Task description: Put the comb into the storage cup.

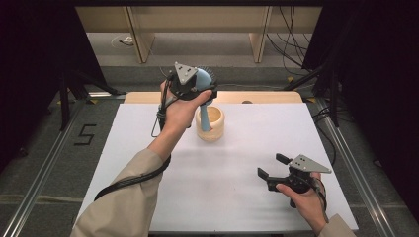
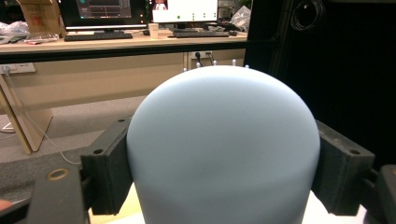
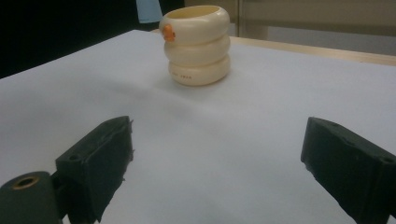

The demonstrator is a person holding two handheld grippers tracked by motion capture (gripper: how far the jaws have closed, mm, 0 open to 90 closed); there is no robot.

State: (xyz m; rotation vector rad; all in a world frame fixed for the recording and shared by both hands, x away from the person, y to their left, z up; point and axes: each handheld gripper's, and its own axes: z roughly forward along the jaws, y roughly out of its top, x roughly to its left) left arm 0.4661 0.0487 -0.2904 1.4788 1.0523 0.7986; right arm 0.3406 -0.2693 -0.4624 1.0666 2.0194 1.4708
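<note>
left tongs [image 2: 219, 154] grip smooth domed blue brush [image 2: 223, 144] over ribbed cream cup [image 1: 210, 123]; right tongs [image 3: 215, 163] open.

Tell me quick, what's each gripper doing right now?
Left gripper: closed on the blue brush, above the cream holder.
Right gripper: open, holding nothing.

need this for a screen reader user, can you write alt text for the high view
A person's left hand holds tongs clamped on the round head of a pale blue brush, whose handle dips into a cream ribbed cup on a white table. The right tongs rest open near the table's front right, apart from the cup.
</note>
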